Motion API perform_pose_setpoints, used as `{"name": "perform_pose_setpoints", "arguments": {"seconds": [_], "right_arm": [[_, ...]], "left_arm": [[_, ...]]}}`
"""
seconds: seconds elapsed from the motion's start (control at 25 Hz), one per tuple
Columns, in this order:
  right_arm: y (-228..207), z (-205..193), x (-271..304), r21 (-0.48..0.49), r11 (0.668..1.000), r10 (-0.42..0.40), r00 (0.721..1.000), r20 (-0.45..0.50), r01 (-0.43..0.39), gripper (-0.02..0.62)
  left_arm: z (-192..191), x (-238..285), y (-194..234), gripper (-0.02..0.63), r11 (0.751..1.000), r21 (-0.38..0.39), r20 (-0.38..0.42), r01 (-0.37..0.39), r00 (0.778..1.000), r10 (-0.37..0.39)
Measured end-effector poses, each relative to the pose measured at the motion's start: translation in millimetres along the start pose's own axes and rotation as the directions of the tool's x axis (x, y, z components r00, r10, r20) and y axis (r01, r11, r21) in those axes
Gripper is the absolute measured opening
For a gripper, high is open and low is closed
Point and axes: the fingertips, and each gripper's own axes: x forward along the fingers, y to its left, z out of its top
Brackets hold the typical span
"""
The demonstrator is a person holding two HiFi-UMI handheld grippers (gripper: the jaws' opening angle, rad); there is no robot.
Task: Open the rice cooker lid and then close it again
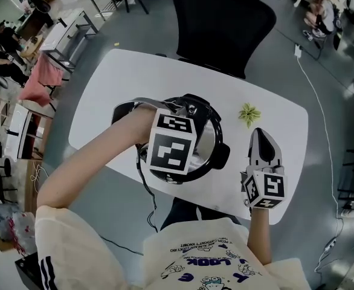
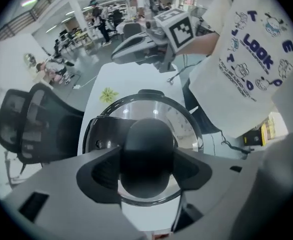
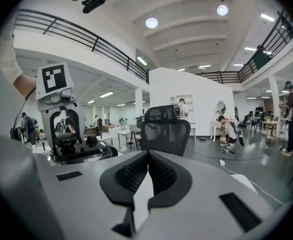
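Note:
A black rice cooker [image 1: 220, 156] stands mid-table with its glass lid [image 1: 206, 139] lying flat on it. My left gripper [image 1: 176, 148] points straight down over the lid, its marker cube hiding the fingertips in the head view. In the left gripper view the gripper [image 2: 145, 170] has the black lid knob [image 2: 146, 146] between both pads, which touch its sides. The right gripper view shows that gripper [image 3: 65, 134] standing upright on the cooker [image 3: 94, 151]. My right gripper [image 1: 259, 133] hovers to the right of the cooker, shut [image 3: 147, 171] with nothing in it.
The white table [image 1: 116, 89] also carries a small green thing [image 1: 249, 113] behind the right gripper. A black office chair [image 1: 219, 17] stands at the far edge. The cooker's cord [image 1: 148, 192] hangs off the near edge. People and desks fill the hall beyond.

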Motion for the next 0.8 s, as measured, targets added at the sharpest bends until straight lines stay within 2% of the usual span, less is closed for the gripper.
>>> {"name": "perform_pose_setpoints", "arguments": {"seconds": [0.08,0.16,0.64,0.8], "right_arm": [[3,1,-1,-0.001,1.0,0.006,1.0,0.002,-0.006,0.011],[6,2,-1,-0.002,1.0,0.011,1.0,0.005,-0.011,0.011],[12,6,-8,-0.01,1.0,0.023,1.0,0.016,-0.023,0.011],[14,10,-10,-0.014,0.999,0.032,0.999,0.019,-0.032,0.016]], "left_arm": [[-1,-1,0,0.303,0.996,-0.092,-0.008,-0.007,1.0,0.006],[-2,-1,0,0.31,0.991,-0.134,-0.019,-0.014,1.0,0.012],[-4,-1,-3,0.311,0.991,-0.132,0.026,-0.024,0.999,0.027],[-4,-6,-2,0.311,0.987,-0.146,0.059,-0.064,0.996,0.074]]}}
